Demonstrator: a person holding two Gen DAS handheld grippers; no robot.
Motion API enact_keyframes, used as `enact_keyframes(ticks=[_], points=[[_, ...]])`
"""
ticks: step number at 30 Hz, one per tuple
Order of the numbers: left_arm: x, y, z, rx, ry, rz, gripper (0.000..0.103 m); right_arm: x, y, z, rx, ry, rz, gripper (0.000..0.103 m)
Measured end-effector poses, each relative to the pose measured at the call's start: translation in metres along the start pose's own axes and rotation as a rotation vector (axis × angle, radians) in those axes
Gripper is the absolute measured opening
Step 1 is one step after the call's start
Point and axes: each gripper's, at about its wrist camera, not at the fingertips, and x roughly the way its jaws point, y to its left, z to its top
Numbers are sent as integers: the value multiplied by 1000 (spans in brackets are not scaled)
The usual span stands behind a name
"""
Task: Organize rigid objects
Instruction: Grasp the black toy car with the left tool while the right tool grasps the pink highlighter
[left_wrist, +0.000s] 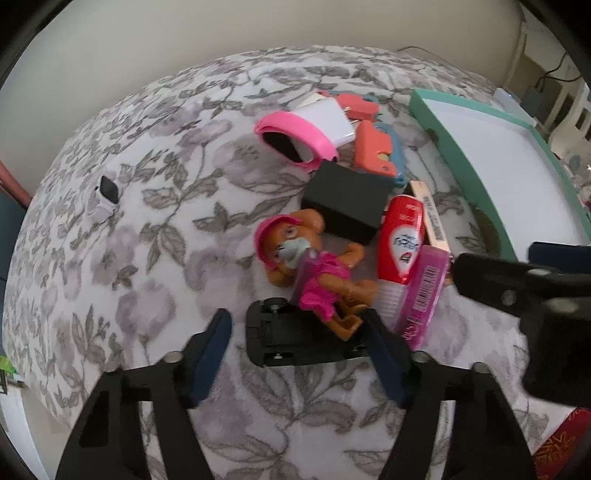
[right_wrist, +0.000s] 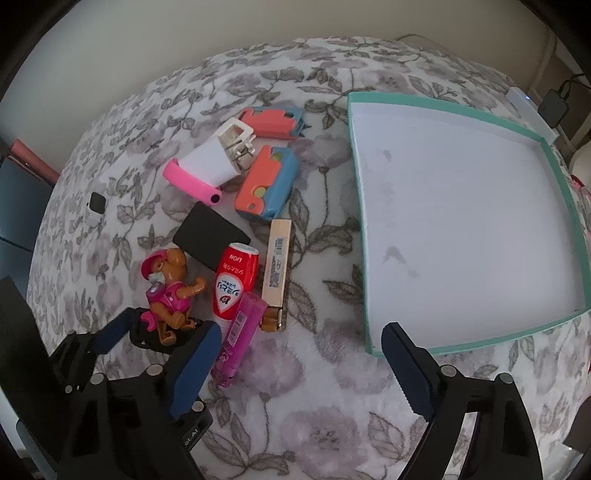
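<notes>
A pile of small objects lies on a floral blanket. My left gripper (left_wrist: 299, 354) is open, its fingers either side of a black toy car base (left_wrist: 295, 339) under an orange dog figure in pink (left_wrist: 310, 273). A red tube (left_wrist: 400, 240), a pink lighter (left_wrist: 421, 295), a black box (left_wrist: 347, 201), a white charger (left_wrist: 328, 120) and a pink band (left_wrist: 295, 138) lie beyond. My right gripper (right_wrist: 299, 369) is open and empty above the blanket, near the front edge of a teal-rimmed white tray (right_wrist: 364, 236). The left gripper (right_wrist: 162, 339) shows in the right wrist view around the car.
Two orange-and-blue cases (right_wrist: 267, 182) and a beige stick-shaped box (right_wrist: 277, 264) lie by the pile. A small black-and-white item (right_wrist: 95, 206) lies apart at the left. Wall and cables lie behind the bed. The right gripper's body (left_wrist: 524, 295) sits at the right of the left wrist view.
</notes>
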Motion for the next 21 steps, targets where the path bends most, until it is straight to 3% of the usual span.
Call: enact_keyframes(ticks=[7,15,21], points=[[-8,7,-6,-28,-17,-32,52,4,7,-1,-15,4,-20,87],[-6,20,-9,-79,-8,-68,52,-1,20,-4,-61,-14,-31,82],[-4,40,-11,-138,-12,-58,53,12,34,-10,-91,34,-6,67]])
